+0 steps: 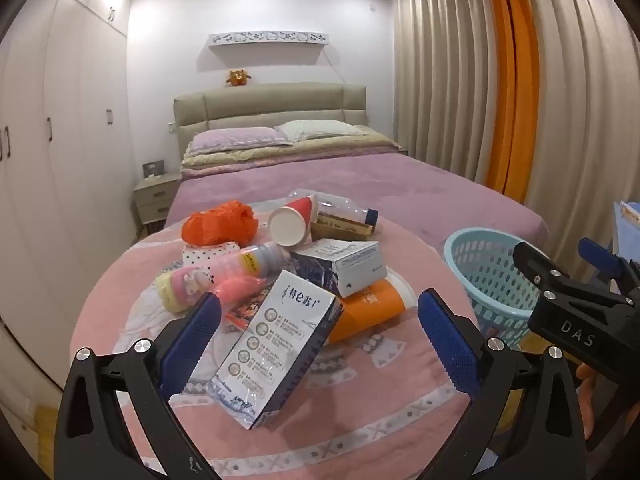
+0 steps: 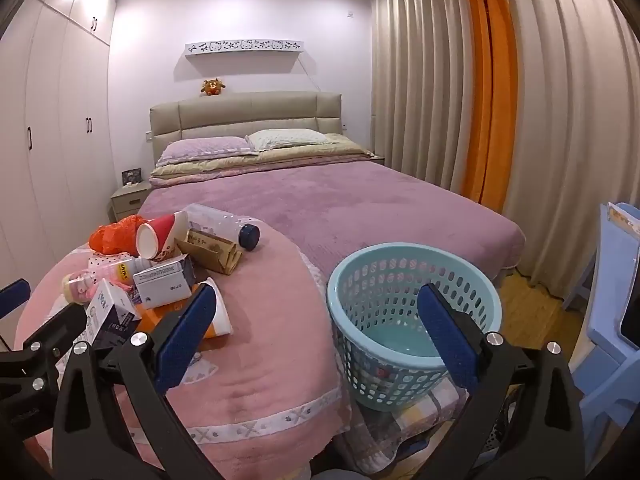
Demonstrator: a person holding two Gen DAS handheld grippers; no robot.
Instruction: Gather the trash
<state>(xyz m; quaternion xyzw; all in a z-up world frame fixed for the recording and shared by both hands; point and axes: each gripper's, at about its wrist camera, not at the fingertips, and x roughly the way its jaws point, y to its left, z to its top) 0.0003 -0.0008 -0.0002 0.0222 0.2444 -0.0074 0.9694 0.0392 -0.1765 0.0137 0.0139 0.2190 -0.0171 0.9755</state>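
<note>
Trash pile sits on a round table (image 1: pixel 400 392) covered in pink cloth, at the foot of the bed (image 1: pixel 360 176). Nearest item: white-and-navy carton (image 1: pixel 276 344), lying tilted, long axis running from near-left up toward far-right, printed face up, far end propped on the pile. Behind it a second boxed carton (image 1: pixel 344 266), long axis roughly left-right. An orange-and-white cup (image 1: pixel 372 306) lies on its side under that box, long axis pointing right and slightly away. Red paper cup (image 1: pixel 292 220) lies on its side with its mouth facing the camera. A clear bottle with a dark cap (image 2: pixel 224 222) lies with the cap pointing right.

Left gripper (image 1: pixel 318 332): blue pads spread wide, straddling the near carton, no contact visible, nothing held. Right gripper (image 2: pixel 320 332): pads spread wide, empty, hovering between table edge and basket.

Teal perforated basket (image 2: pixel 412 320) stands upright just right of the table, mouth up. Also in the pile: crumpled orange bag (image 1: pixel 218 222), brown flat box (image 2: pixel 212 254), pink-and-yellow packets (image 1: pixel 188 286). Wardrobe (image 1: pixel 60 140) at left, curtains (image 1: pixel 480 80) at right.
</note>
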